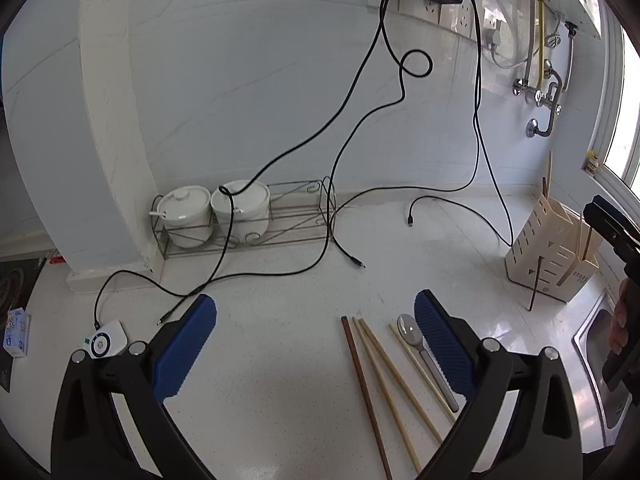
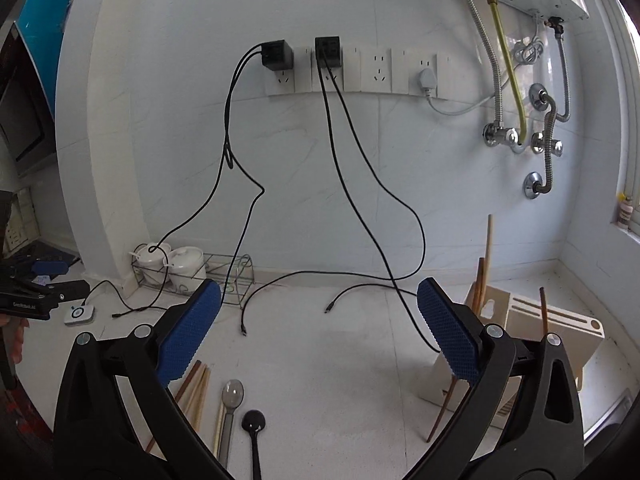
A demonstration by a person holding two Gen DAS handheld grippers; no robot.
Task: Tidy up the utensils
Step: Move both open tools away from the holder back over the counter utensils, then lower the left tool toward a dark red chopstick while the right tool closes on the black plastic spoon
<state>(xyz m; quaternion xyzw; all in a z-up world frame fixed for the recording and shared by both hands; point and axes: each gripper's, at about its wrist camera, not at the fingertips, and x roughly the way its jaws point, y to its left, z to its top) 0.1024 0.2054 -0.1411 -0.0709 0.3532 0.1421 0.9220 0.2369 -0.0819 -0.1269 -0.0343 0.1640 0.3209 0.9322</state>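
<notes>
Four loose chopsticks (image 1: pixel 384 384) and a metal spoon (image 1: pixel 424 352) lie nearest, flat on the white tabletop (image 1: pixel 280 360) just under the left tool (image 1: pixel 316 344), which hangs spread wide with nothing between its blue pads (image 1: pixel 440 356). The right tool (image 2: pixel 320 336) is just as open and empty, and its view also catches a black spoon (image 2: pixel 253 436) beside the metal one.

My guess on handling: the chopsticks are light, stiff and thin, so they'll roll or pivot if pinched near a tip. I'd take one around the middle, pads across the shaft. The metal spoon looks smooth (probably slippery), so grab the flat handle rather than the bowl.

Further back on the right stands the cream slotted holder (image 2: pixel 556 332), already with a few sticks in it, near the sink edge. Beyond that, black charger cables (image 1: pixel 332 208) trail across the tabletop, and two white lidded pots (image 1: pixel 216 208) sit in a wire rack (image 1: pixel 296 220) against the wall.
</notes>
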